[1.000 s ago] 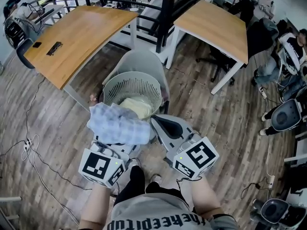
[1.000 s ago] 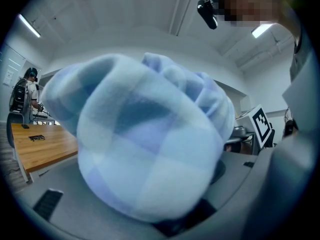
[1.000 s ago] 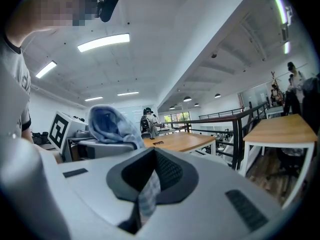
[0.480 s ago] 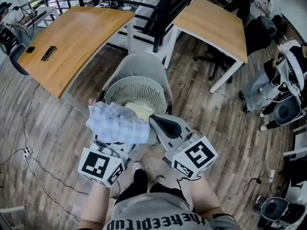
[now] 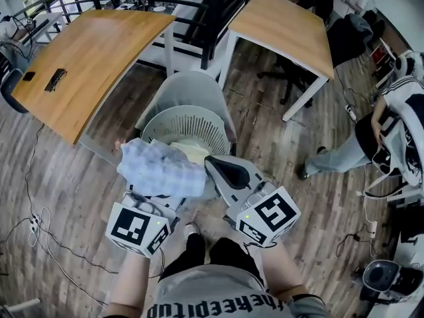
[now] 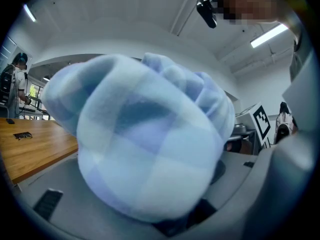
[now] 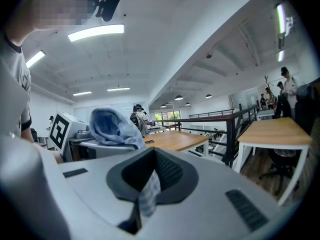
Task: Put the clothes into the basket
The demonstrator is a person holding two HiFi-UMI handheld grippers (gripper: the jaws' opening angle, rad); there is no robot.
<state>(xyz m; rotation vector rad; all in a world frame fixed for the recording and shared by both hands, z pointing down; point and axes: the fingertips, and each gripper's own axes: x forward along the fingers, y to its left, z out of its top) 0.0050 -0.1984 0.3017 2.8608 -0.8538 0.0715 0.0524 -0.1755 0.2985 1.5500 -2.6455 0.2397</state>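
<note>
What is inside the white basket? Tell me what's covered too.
A cream cloth lies in the white basket. The blue checked cloth covers the near rim, so the near part and anything under the cream cloth cannot be seen.

Left claw (image 5: 158, 199) and right claw (image 5: 222, 171), side by side, both clamped.

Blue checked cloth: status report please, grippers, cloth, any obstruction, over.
Left gripper jaws shut on blue checked cloth. Right gripper jaws pinch its edge. Cloth bunched at basket near rim, not inside. Nothing blocking; pale garment already in.
</note>
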